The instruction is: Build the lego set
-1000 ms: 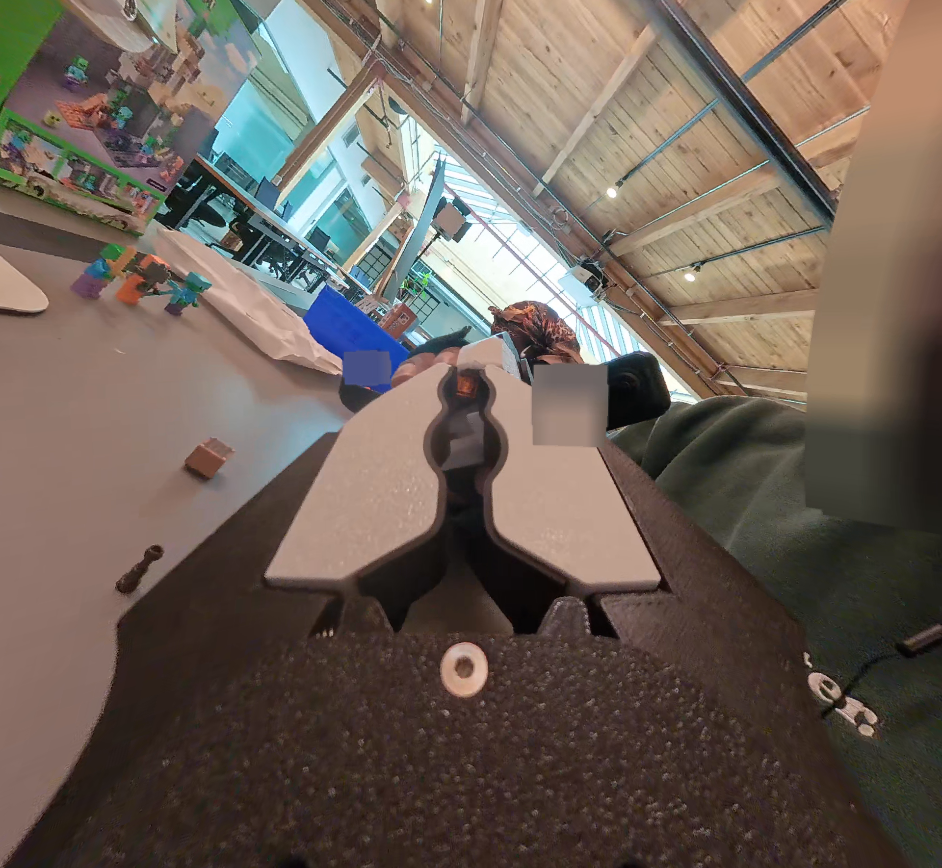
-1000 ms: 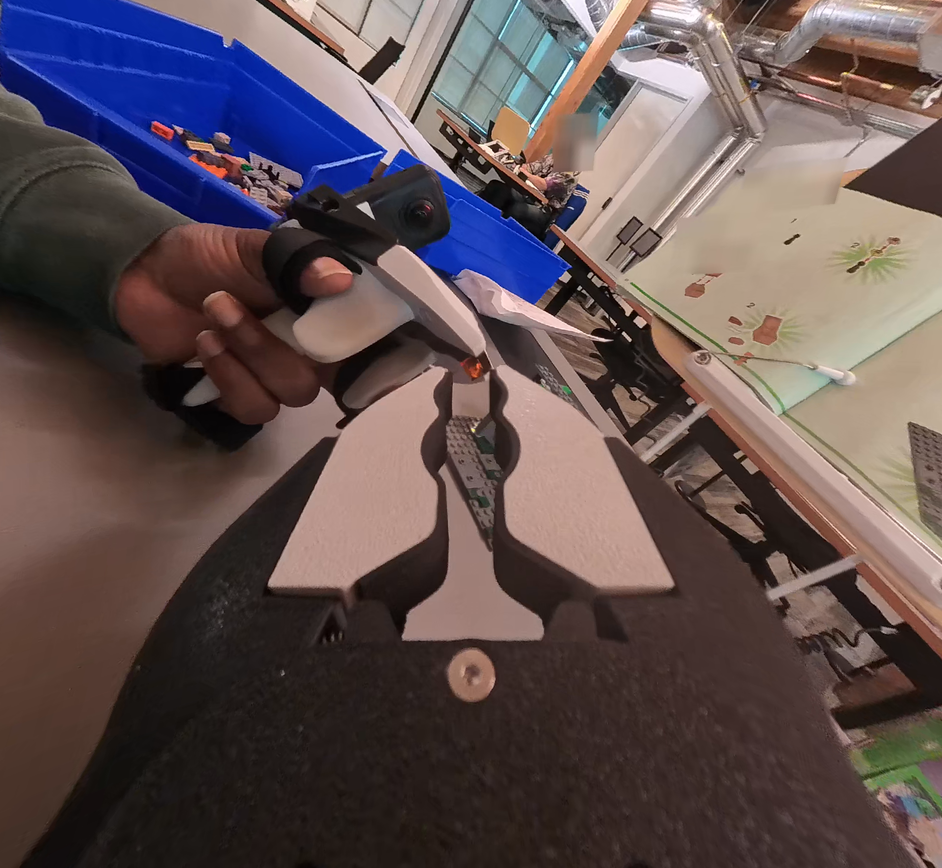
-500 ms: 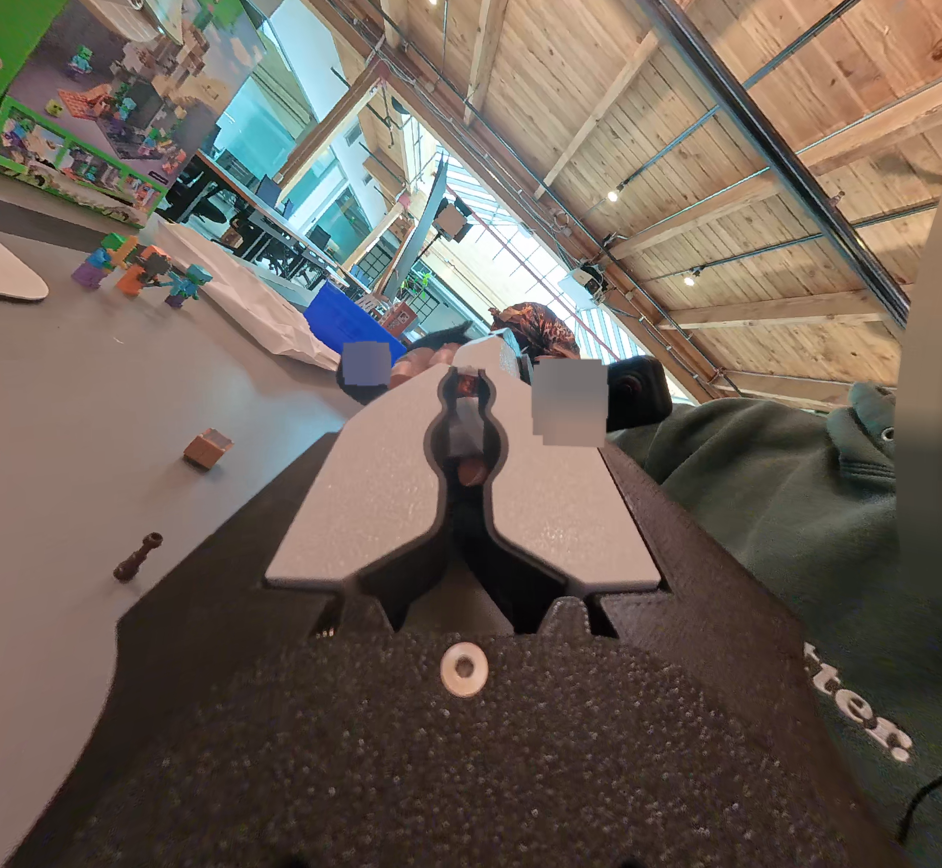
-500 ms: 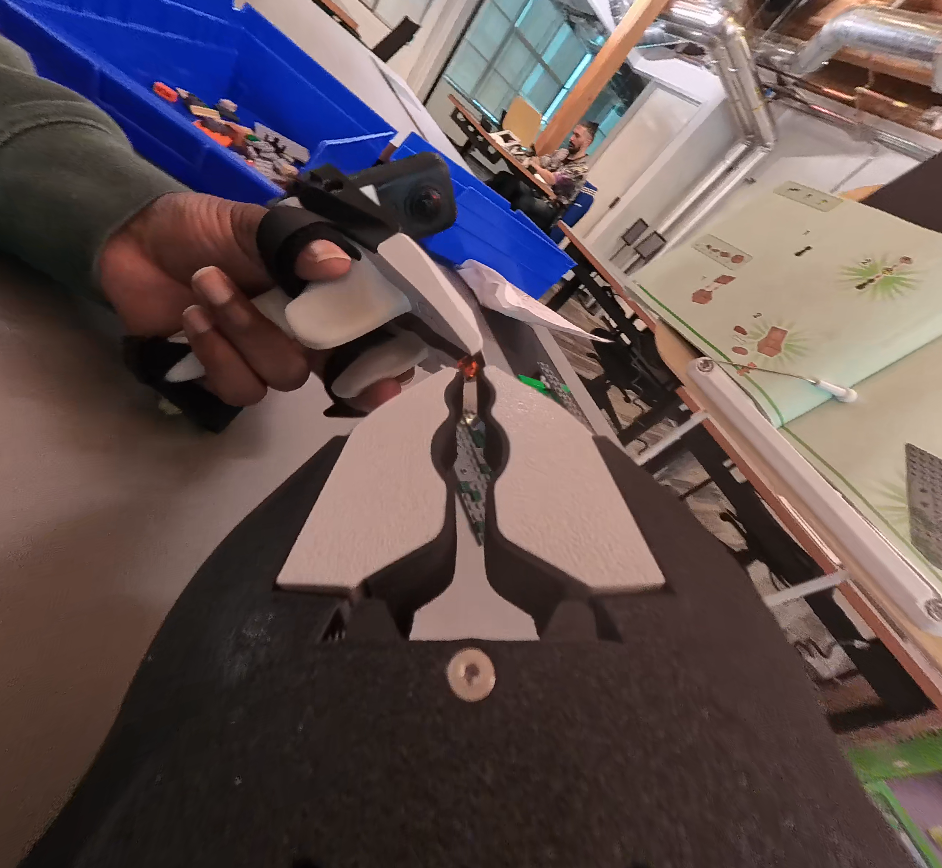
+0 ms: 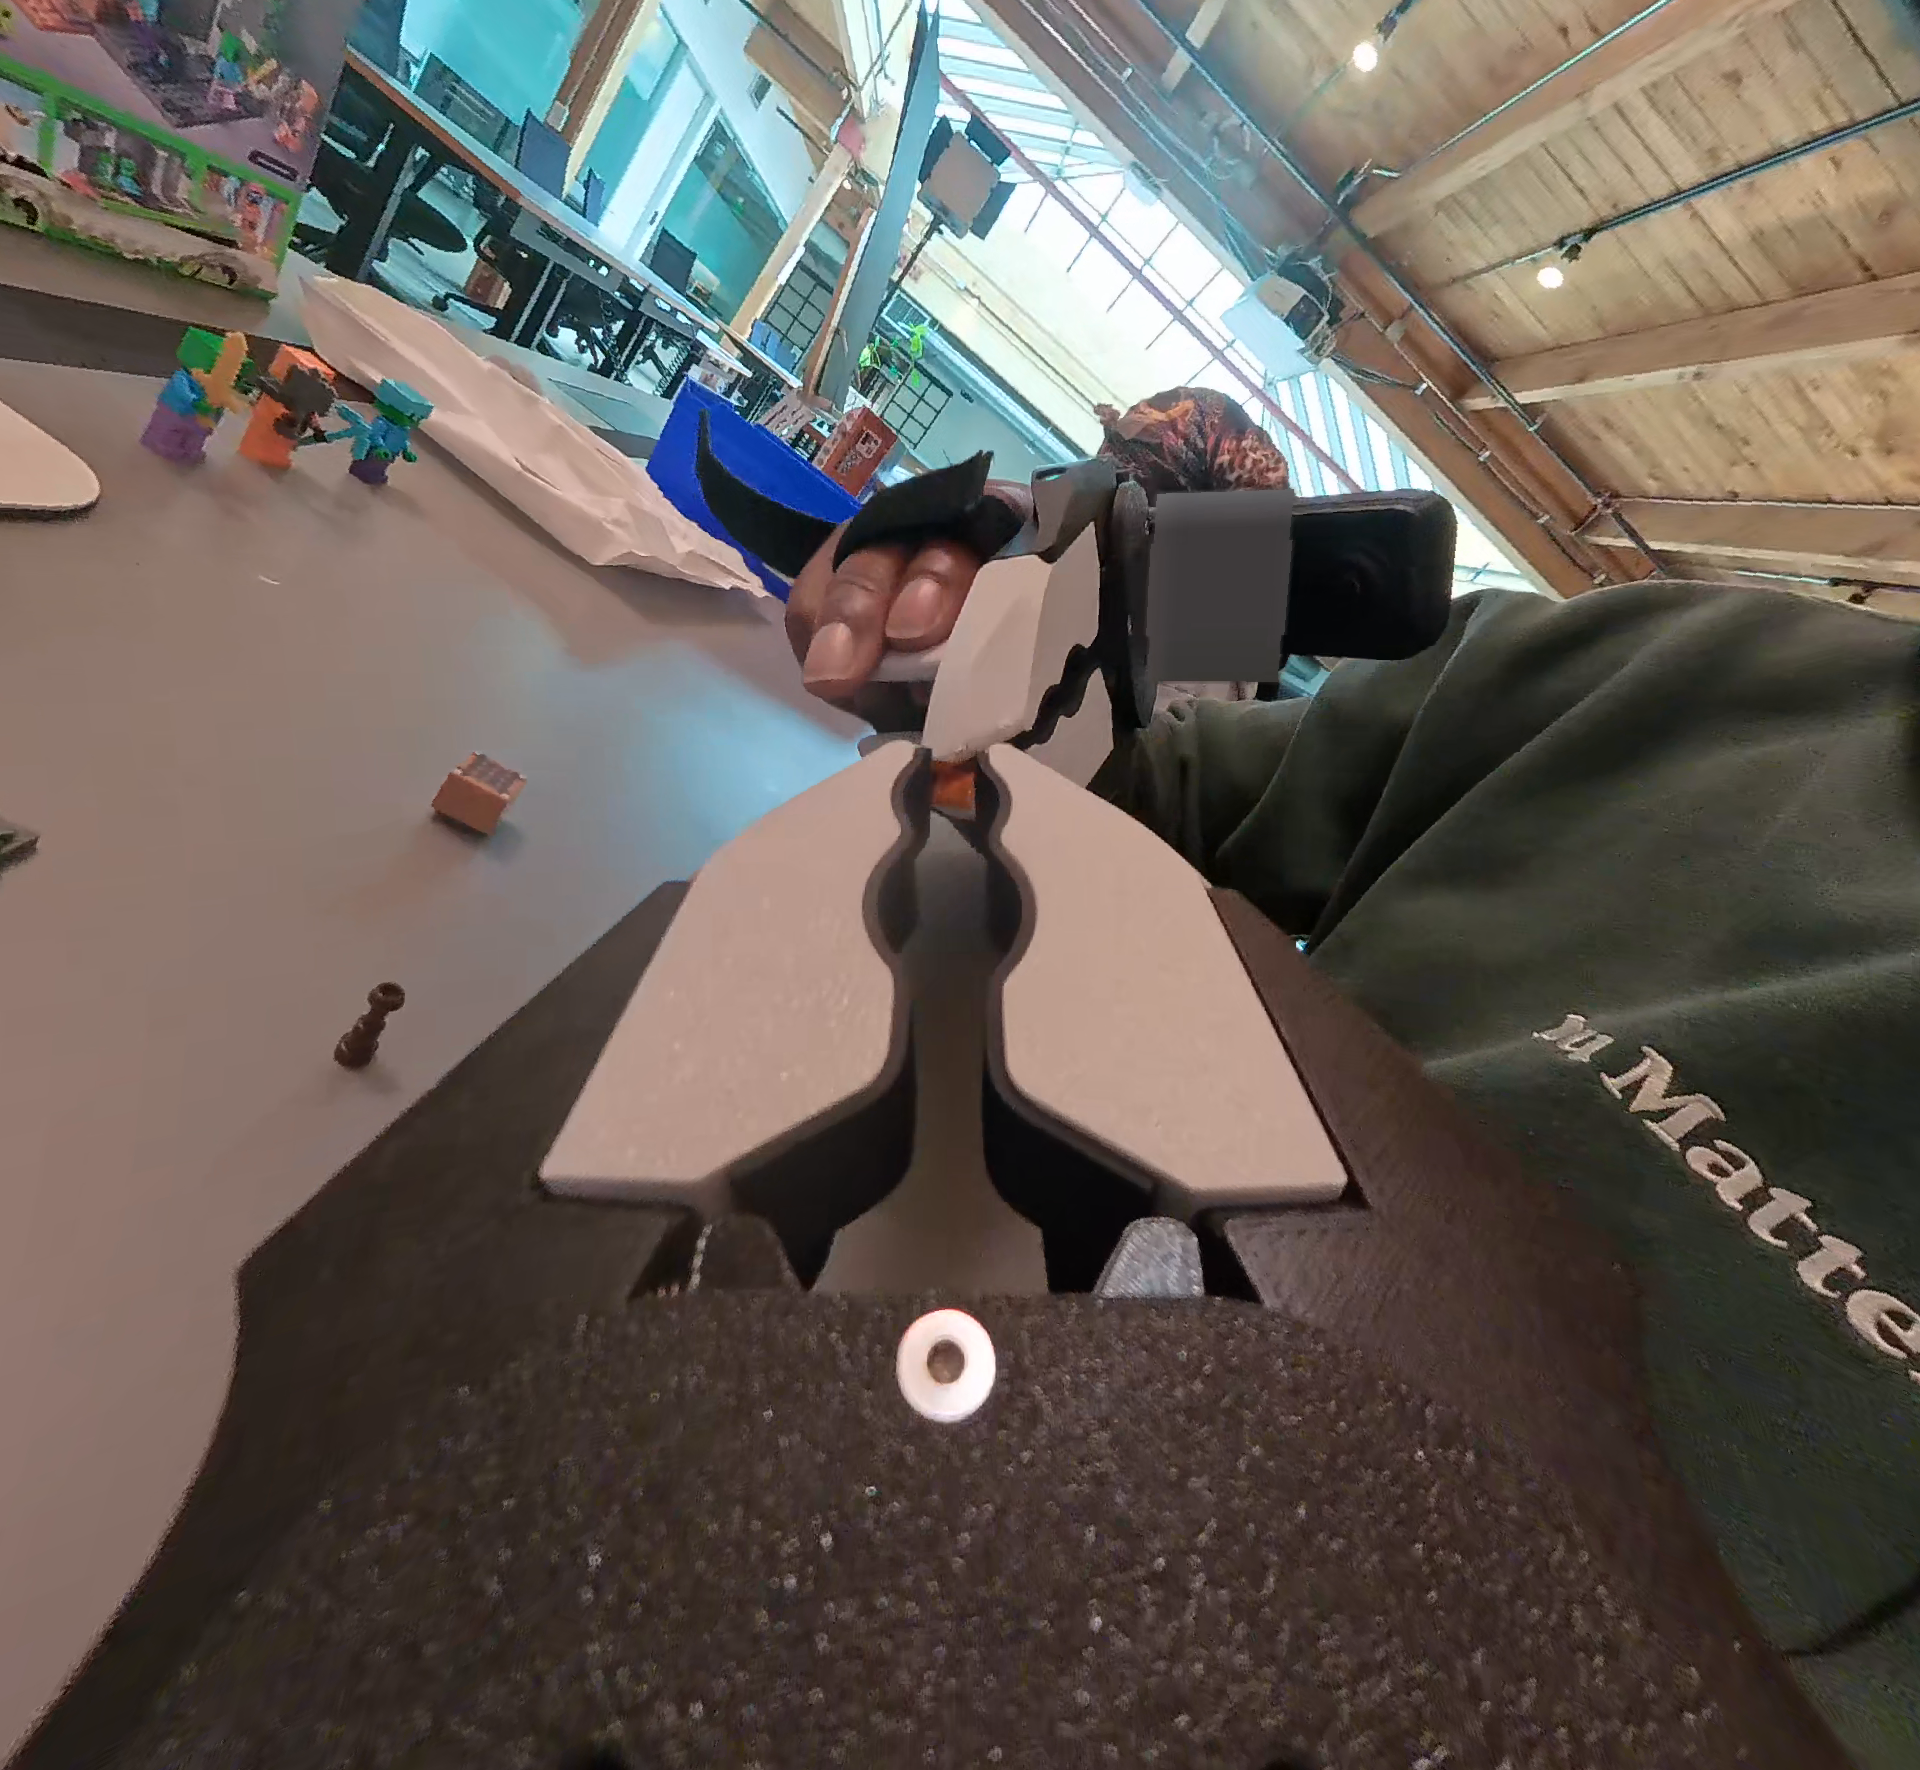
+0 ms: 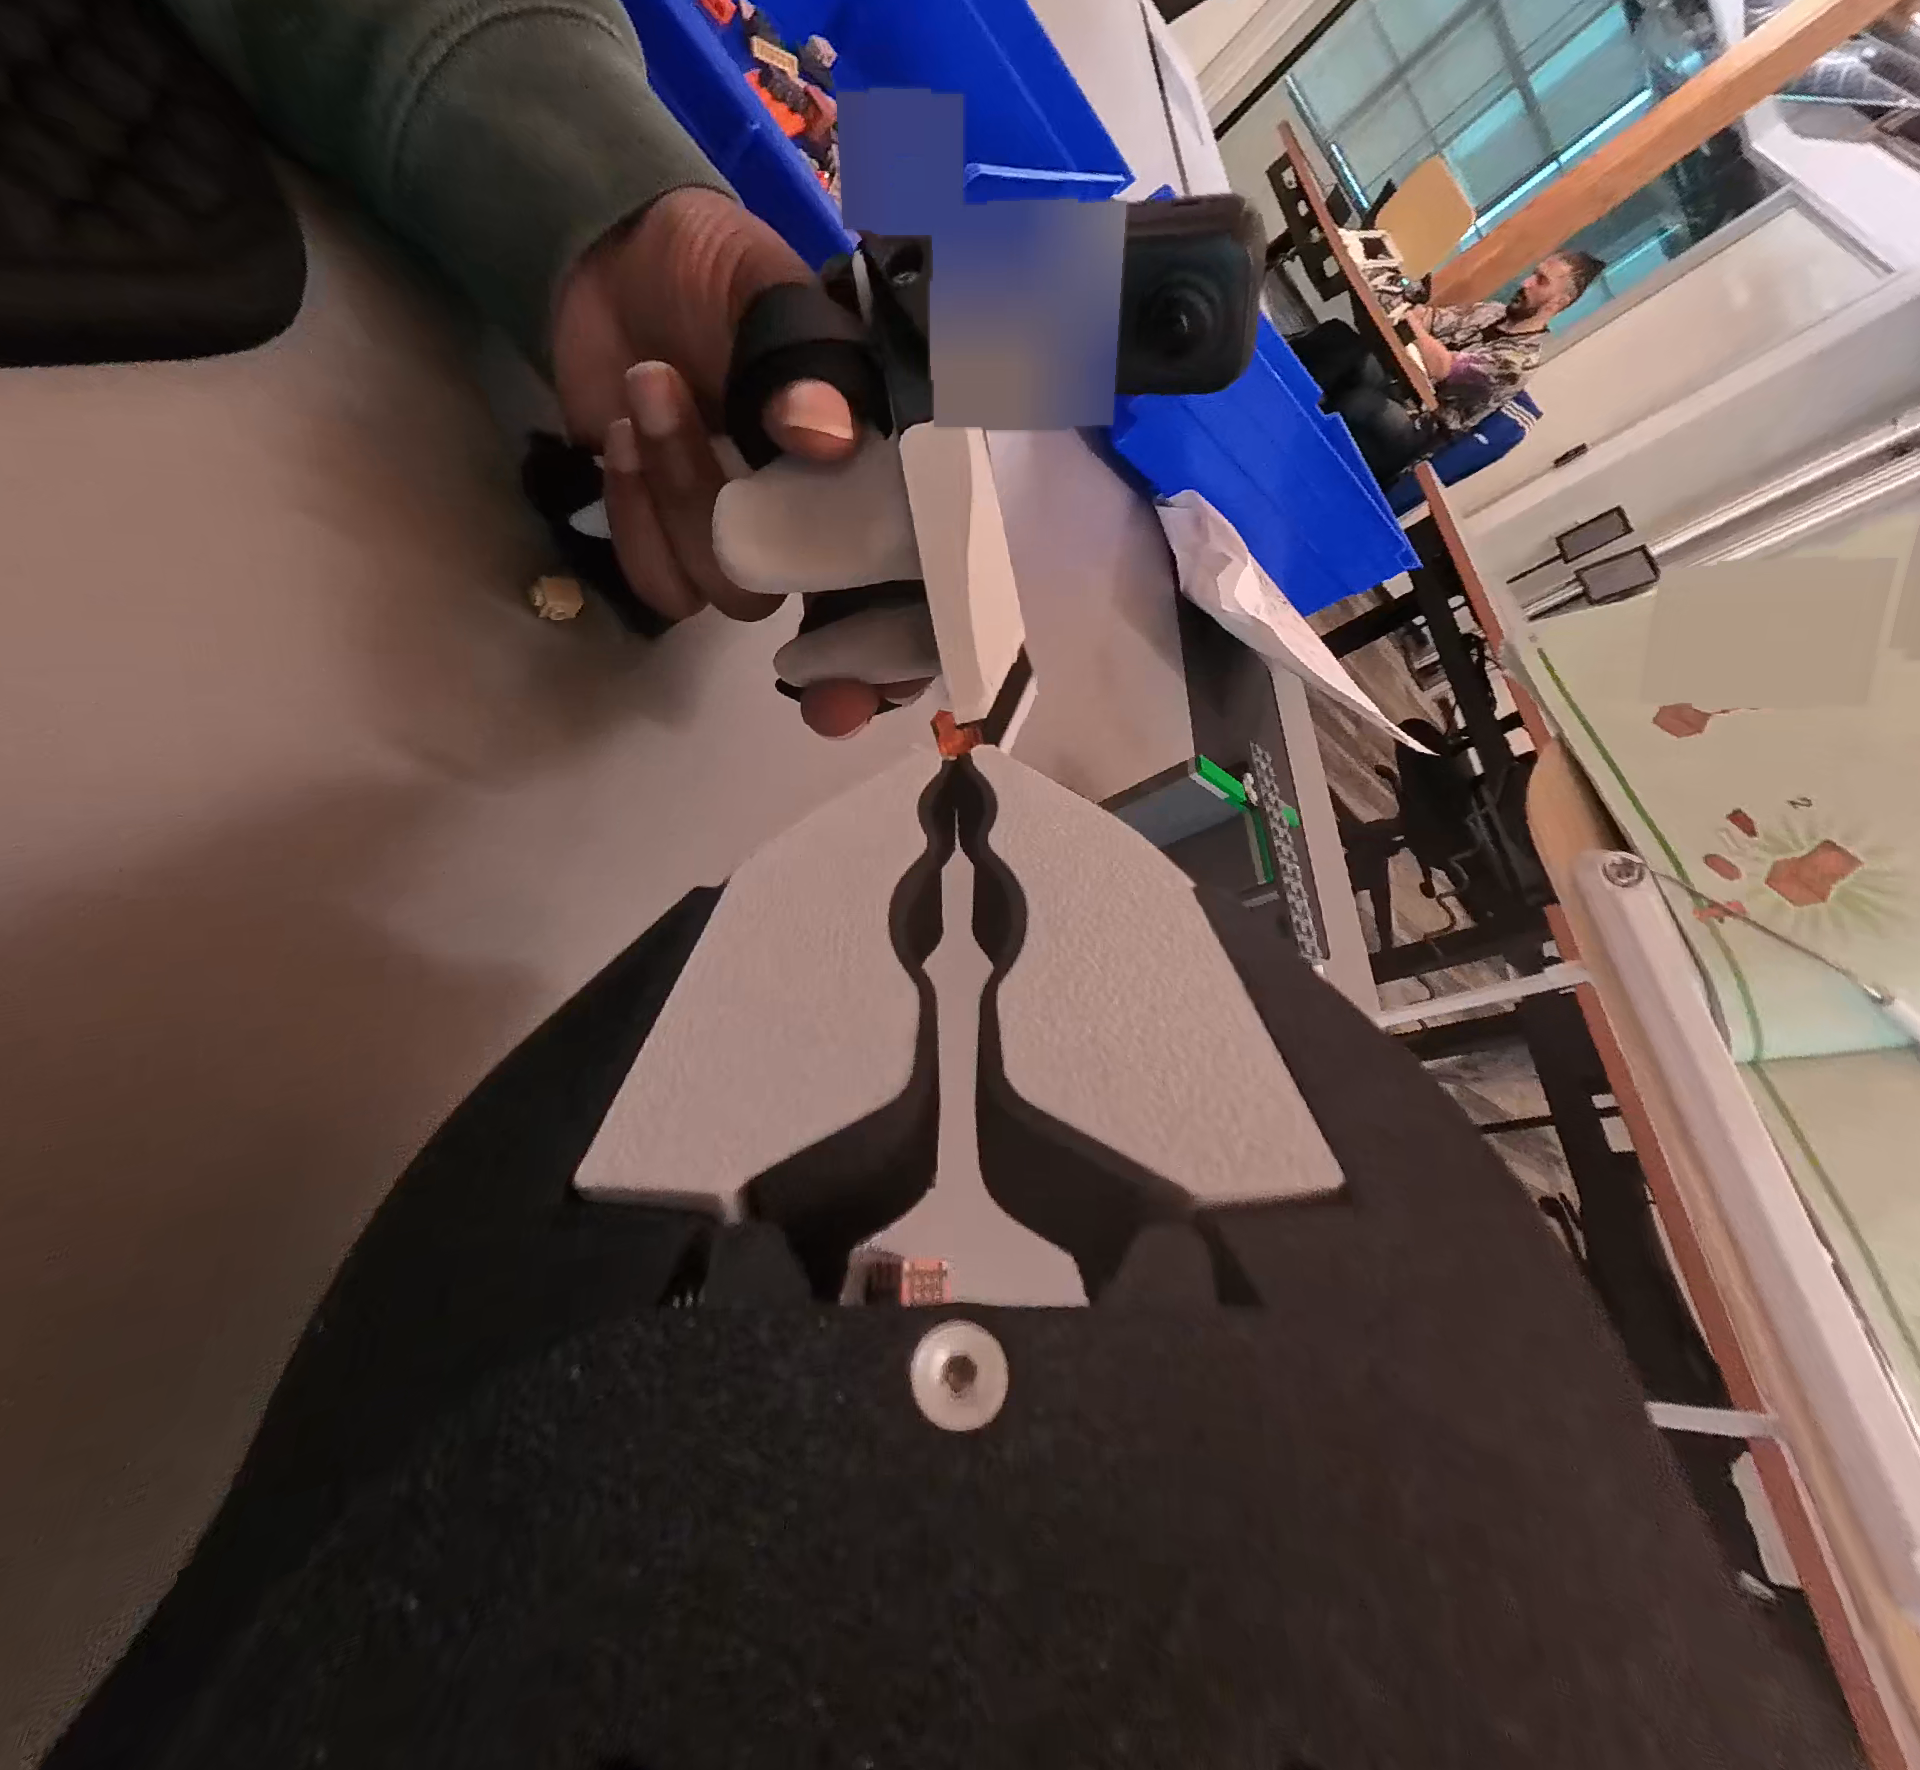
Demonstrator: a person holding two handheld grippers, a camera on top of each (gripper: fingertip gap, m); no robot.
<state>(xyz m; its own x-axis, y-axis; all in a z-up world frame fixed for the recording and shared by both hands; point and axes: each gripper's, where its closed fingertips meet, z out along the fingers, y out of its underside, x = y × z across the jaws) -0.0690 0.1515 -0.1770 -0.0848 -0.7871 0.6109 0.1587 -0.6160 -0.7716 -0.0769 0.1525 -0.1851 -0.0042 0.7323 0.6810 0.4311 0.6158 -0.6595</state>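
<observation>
In the left wrist view, the left gripper (image 5: 951, 775) is seen with its fingers drawn nearly together, the tips closed on a small orange lego piece (image 5: 953, 788). The same piece is met from above by the tip of the right gripper (image 5: 961, 733), held in a hand (image 5: 883, 619) above the grey surface (image 5: 312, 681). On that surface a brown brick (image 5: 478, 790) and a dark peg (image 5: 369, 1024) lie apart, left of the fingers; three minifigures (image 5: 281, 416) stand towards the far left edge, by crumpled white paper (image 5: 520, 453) and a lego box (image 5: 156, 58). In the right wrist view, the right gripper (image 6: 958, 754) is shown with fingers almost shut, the tips pinched against the orange lego piece (image 6: 953, 735), which is also clasped by the left gripper (image 6: 977, 707) coming down from a hand (image 6: 686, 432). A blue bin (image 6: 935, 6) with loose pieces is seen at the far edge, a tan stud piece (image 6: 556, 596) lies on the surface beside the hand, and an instruction sheet (image 6: 1766, 837) is propped at the right.
</observation>
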